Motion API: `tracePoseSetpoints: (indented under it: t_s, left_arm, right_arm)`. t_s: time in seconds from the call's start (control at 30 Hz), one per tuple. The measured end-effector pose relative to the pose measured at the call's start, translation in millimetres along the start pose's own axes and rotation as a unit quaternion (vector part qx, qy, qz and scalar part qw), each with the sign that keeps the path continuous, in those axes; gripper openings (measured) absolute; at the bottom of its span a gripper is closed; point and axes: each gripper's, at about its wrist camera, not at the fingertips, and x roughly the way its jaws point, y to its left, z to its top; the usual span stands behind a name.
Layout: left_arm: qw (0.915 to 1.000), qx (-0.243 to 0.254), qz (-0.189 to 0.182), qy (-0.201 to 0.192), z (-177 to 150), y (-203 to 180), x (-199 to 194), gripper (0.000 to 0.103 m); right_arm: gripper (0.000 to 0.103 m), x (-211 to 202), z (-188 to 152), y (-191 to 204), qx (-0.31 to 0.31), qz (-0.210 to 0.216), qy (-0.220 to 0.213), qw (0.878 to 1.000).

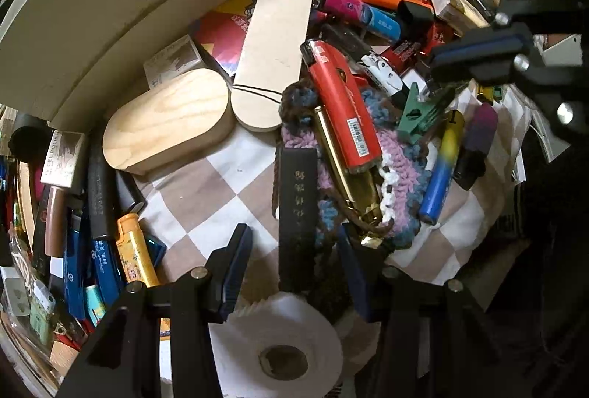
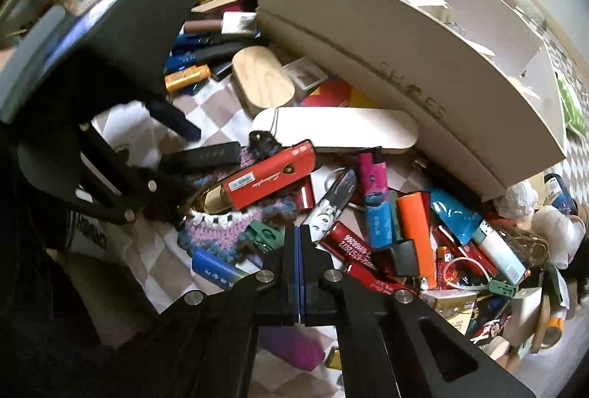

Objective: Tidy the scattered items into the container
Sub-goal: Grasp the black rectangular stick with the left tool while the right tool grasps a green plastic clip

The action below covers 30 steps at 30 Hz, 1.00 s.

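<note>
Checkered cloth (image 1: 206, 192) crowded with lighters (image 1: 344, 107).

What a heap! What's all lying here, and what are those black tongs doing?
Shoe box: one, off-white, behind the pile.
Wooden oval case: one, pale, beside the box.
Flat wooden board: one, pale, leaning on the pile.
Red lighter: one, on the crochet pouch.
Crochet pouch: one, purple-blue, centre.
Black bar: one, between the left tongs' fingers.
Orange lighter: one, right pile.
Paper roll: one, white, under the left tongs.
Checked cloth: one, brown-white, beneath everything.
Left tongs: around the bar, contact unclear.
Right tongs: shut, empty.
</note>
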Motion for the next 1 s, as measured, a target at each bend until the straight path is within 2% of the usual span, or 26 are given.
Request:
tracePoseSetpoints:
  t_s: [0.03,0.1,0.17,0.2,0.3,0.43,0.6,0.67,0.7,0.73,0.9,1.0]
  left_arm:
    - [1.0000,-0.002,-0.003,-0.001,-0.2,0.8,-0.1,0.048]
    - [0.9999,-0.005,-0.009,-0.002,-0.6,2.4,-0.3,0.039]
    - [0.9998,-0.011,-0.015,-0.004,-1.2,5.1,-1.5,0.024]
    - [0.9998,-0.013,-0.015,-0.005,-1.9,7.1,-2.7,0.022]
    - [0.9996,-0.024,-0.008,-0.011,-4.4,15.2,-6.2,0.021]
    - [0.9985,-0.051,0.014,-0.012,-10.1,35.7,-12.4,0.020]
    - [0.9967,-0.079,0.015,-0.010,-18.8,55.7,-12.1,0.020]
    - [0.9967,-0.079,0.015,-0.009,-19.7,56.4,-11.5,0.020]
    - [0.9968,-0.078,0.016,-0.008,-19.7,55.9,-11.0,0.020]
    - [0.9969,-0.077,0.017,-0.007,-19.7,55.4,-10.4,0.020]
    - [0.9967,-0.080,0.013,-0.006,-18.7,56.2,-8.9,0.020]
    - [0.9957,-0.092,0.000,-0.011,-18.1,60.0,-11.2,0.020]
  right_arm:
    - [0.000,-1.4,0.3,-1.9,0.002,0.000,0.000,1.000]
    - [0.000,-3.8,0.4,-4.4,0.006,0.003,0.000,1.000]
    - [0.000,-4.7,-0.1,-5.0,0.004,0.010,0.002,1.000]
    - [0.000,-4.7,-0.8,-3.7,-0.002,0.013,0.002,1.000]
    - [0.000,-5.0,-5.7,6.9,-0.037,0.007,-0.009,0.999]
    - [0.000,0.7,-11.7,14.8,-0.089,-0.022,-0.004,0.996]
    - [0.000,2.4,-20.2,26.4,-0.163,-0.064,-0.013,0.984]
    - [0.014,1.8,-22.5,28.2,-0.181,-0.075,-0.016,0.981]
    - [0.046,0.8,-23.5,28.7,-0.186,-0.079,-0.021,0.979]
    - [0.068,-0.8,-24.3,28.9,-0.188,-0.080,-0.028,0.979]
    - [0.066,1.2,-25.5,34.0,-0.216,-0.095,-0.033,0.971]
    - [0.047,9.1,-27.0,39.2,-0.244,-0.119,-0.023,0.962]
